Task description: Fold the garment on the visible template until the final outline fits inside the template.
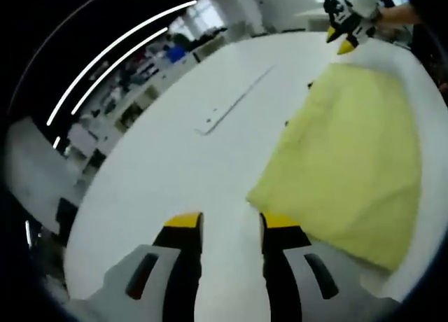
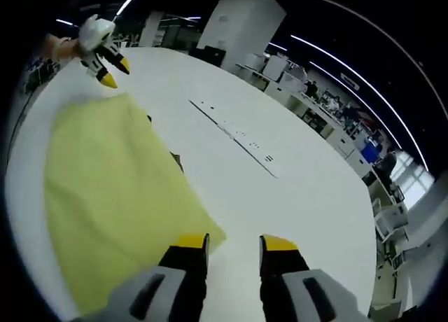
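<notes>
Both grippers hover apart over the white table [image 1: 175,161], left gripper [image 1: 231,227] and right gripper [image 2: 234,246] gaping, seemingly clear of the yellow garment [image 1: 350,161]

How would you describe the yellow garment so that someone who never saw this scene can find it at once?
Look at the large white table. On it lies the yellow garment, a flat folded cloth, near the open left tool and the open right tool. It is the only coloured, soft thing there; beside it the table carries just a thin grey line with small dark marks.
</notes>
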Available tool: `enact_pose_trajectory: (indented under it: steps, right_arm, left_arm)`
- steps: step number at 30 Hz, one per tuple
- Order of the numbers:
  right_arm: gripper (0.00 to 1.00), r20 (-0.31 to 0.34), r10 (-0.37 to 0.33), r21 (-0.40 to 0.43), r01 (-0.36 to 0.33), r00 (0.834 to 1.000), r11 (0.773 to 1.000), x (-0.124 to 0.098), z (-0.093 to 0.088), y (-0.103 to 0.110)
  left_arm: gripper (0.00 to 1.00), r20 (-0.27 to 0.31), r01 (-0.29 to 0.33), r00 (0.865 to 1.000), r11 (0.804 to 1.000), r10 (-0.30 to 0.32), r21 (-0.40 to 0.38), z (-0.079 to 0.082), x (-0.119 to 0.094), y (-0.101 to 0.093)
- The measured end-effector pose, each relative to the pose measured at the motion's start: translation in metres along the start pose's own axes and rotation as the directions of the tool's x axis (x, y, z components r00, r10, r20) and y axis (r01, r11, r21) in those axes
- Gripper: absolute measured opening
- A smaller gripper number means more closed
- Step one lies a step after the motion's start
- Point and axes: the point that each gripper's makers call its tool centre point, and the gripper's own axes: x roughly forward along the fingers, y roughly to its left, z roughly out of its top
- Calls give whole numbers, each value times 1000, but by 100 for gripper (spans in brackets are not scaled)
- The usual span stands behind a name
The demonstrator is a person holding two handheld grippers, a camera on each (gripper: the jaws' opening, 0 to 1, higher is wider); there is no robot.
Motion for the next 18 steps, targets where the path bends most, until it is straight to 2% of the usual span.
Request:
enact_pose_trajectory:
  steps: [4, 5, 9, 11, 13, 14, 16, 18]
  right_arm:
    - [28, 10, 15, 22, -15, 1000, 1000, -6, 3, 6]
    - [30, 18, 23, 41, -24, 1000, 999, -6, 3, 7]
    - [40, 50, 52, 96, -57, 997, 994, -14, 4, 15]
    - [48, 81, 79, 131, -89, 994, 987, -20, 6, 21]
    - [56, 110, 94, 168, -111, 989, 979, -25, 8, 26]
    - [60, 119, 94, 185, -115, 988, 976, -29, 8, 26]
    - [63, 131, 97, 207, -123, 987, 971, -31, 5, 22]
    - [66, 138, 96, 223, -125, 986, 967, -37, 5, 24]
  left_arm:
    - [37, 2, 43, 999, 998, -43, -38, 0, -6, -10]
    - [40, 19, 81, 997, 995, -80, -65, 3, -8, -18]
    - [53, 58, 136, 990, 986, -131, -94, 8, -19, -31]
    - [58, 87, 180, 982, 971, -168, -156, 11, -25, -38]
    - [64, 122, 195, 977, 966, -176, -169, 15, -31, -40]
    - [68, 121, 203, 976, 962, -183, -185, 15, -34, -42]
    - [74, 147, 224, 970, 944, -193, -242, 18, -41, -46]
    - [79, 163, 236, 966, 937, -199, -257, 18, -48, -46]
